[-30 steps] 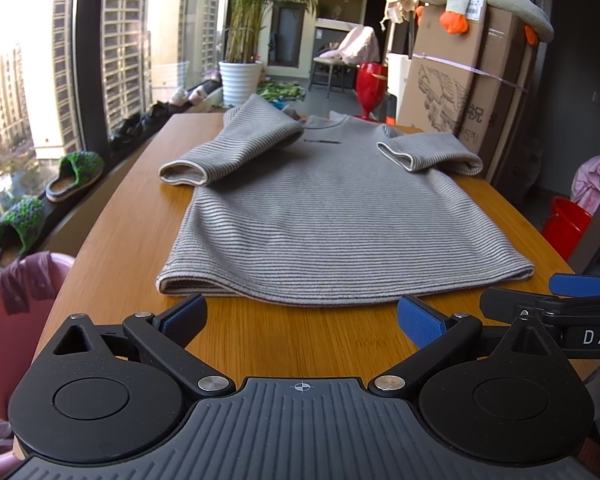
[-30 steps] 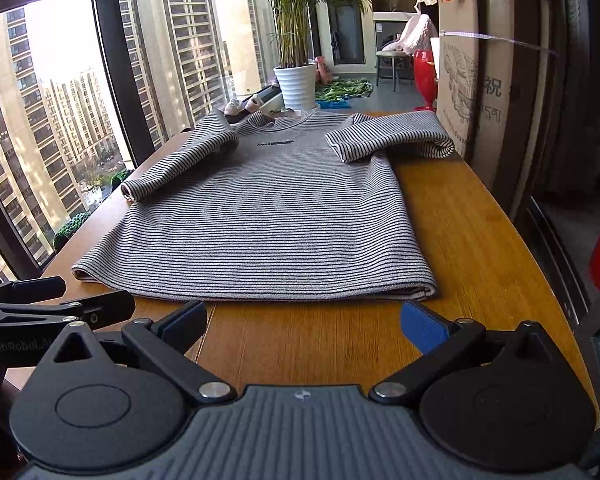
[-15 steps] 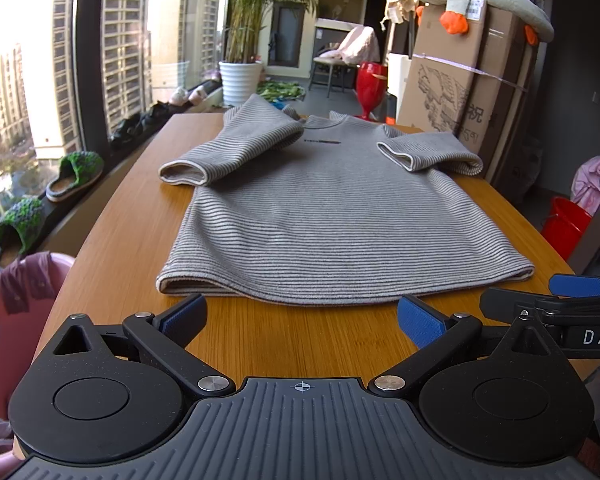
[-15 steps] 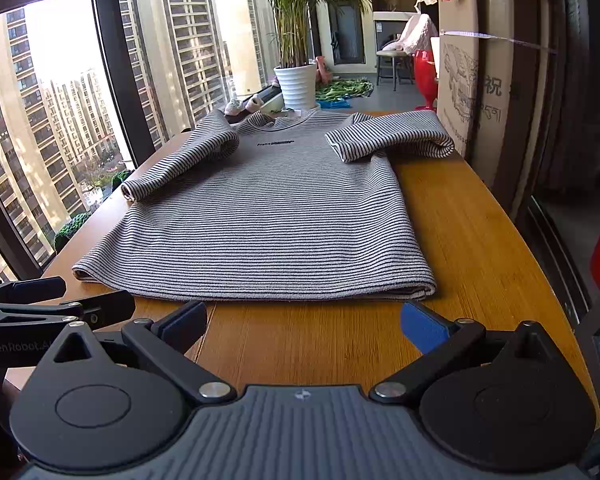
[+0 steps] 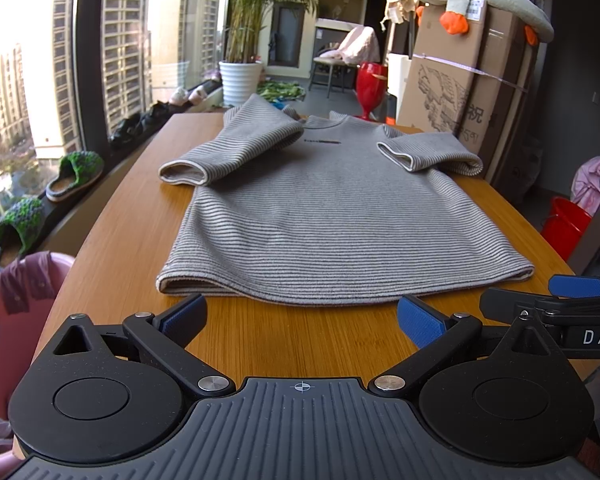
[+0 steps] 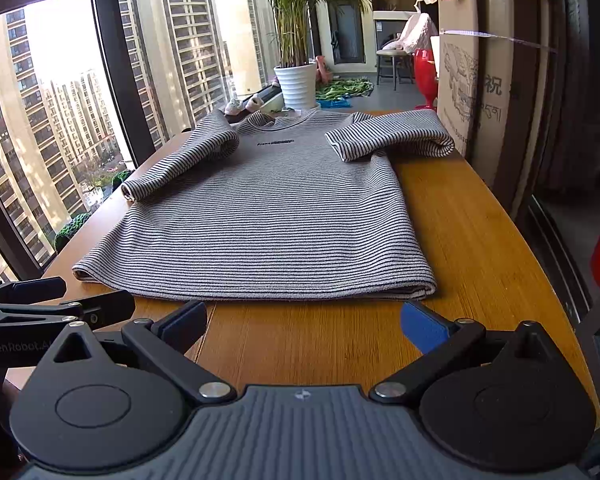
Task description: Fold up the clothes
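Note:
A grey striped long-sleeved sweater point(image 5: 332, 216) lies flat on the wooden table point(image 5: 300, 340), hem toward me, both sleeves folded in across the chest. It also shows in the right wrist view point(image 6: 268, 220). My left gripper point(image 5: 300, 316) is open and empty, just short of the hem. My right gripper point(image 6: 304, 320) is open and empty, also just short of the hem. The right gripper's fingers point(image 5: 548, 296) show at the right edge of the left wrist view, the left gripper's fingers point(image 6: 40, 304) at the left edge of the right wrist view.
Large windows point(image 5: 28, 80) run along the left side, with slippers point(image 5: 76, 168) on the sill. A potted plant point(image 5: 240, 76), a red vase point(image 5: 370, 84) and a tall cardboard box point(image 5: 460, 92) stand beyond the table. A red bucket point(image 5: 564, 224) sits at the right, a pink chair point(image 5: 12, 320) at the left.

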### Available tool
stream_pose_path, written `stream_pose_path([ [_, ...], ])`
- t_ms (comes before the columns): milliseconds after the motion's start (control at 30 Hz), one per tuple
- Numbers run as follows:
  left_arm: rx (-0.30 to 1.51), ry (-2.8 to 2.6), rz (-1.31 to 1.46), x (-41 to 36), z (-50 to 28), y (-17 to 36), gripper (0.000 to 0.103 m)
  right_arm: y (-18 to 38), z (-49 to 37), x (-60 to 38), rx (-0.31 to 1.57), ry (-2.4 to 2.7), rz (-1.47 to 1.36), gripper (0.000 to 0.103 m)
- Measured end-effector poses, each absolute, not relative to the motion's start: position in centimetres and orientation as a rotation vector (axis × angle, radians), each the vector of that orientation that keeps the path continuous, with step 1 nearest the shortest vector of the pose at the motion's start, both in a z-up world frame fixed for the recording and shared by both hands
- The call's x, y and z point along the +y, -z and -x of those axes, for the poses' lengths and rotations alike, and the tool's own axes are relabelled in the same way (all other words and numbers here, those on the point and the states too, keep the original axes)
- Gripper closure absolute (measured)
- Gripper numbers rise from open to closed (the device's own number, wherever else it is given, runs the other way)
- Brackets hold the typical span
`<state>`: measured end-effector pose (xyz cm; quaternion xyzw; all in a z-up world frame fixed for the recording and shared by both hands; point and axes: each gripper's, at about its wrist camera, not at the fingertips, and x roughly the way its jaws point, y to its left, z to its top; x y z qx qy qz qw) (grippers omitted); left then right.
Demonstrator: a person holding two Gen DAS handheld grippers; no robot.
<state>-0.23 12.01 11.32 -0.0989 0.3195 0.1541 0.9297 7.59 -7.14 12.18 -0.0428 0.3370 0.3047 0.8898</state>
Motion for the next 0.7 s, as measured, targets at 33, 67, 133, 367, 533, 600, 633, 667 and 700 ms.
stream_pose_path([
  [33, 0.654, -0.316, 0.203, 12.0, 0.2, -11.3, 0.000, -12.2, -7.6, -7.2, 0.699, -0.633, 0.089, 0.000],
  [67, 0.654, -0.316, 0.203, 12.0, 0.2, -11.3, 0.000, -12.2, -7.6, -7.2, 0.699, -0.633, 0.089, 0.000],
  [133, 0.654, -0.316, 0.202, 12.0, 0.2, -11.3, 0.000, -12.2, -7.6, -7.2, 0.699, -0.633, 0.088, 0.000],
  [367, 0.654, -0.317, 0.203, 12.0, 0.2, -11.3, 0.000, -12.2, -7.6, -7.2, 0.700, -0.634, 0.086, 0.000],
  [533, 0.662, -0.312, 0.212, 12.1, 0.0, -11.2, 0.000, -12.1, -7.9, -7.4, 0.706, -0.636, 0.077, 0.000],
  [600, 0.668, -0.307, 0.228, 12.4, -0.2, -11.1, 0.000, -12.2, -8.1, -7.5, 0.704, -0.637, 0.073, 0.000],
  [633, 0.669, -0.305, 0.235, 12.6, -0.2, -11.2, 0.000, -12.2, -8.3, -7.5, 0.701, -0.638, 0.071, 0.000],
  [667, 0.660, -0.300, 0.242, 12.8, -0.3, -11.3, 0.000, -12.3, -8.5, -7.5, 0.698, -0.640, 0.070, 0.000],
  [700, 0.652, -0.295, 0.249, 13.0, -0.4, -11.4, 0.000, -12.4, -8.8, -7.5, 0.693, -0.643, 0.070, 0.000],
])
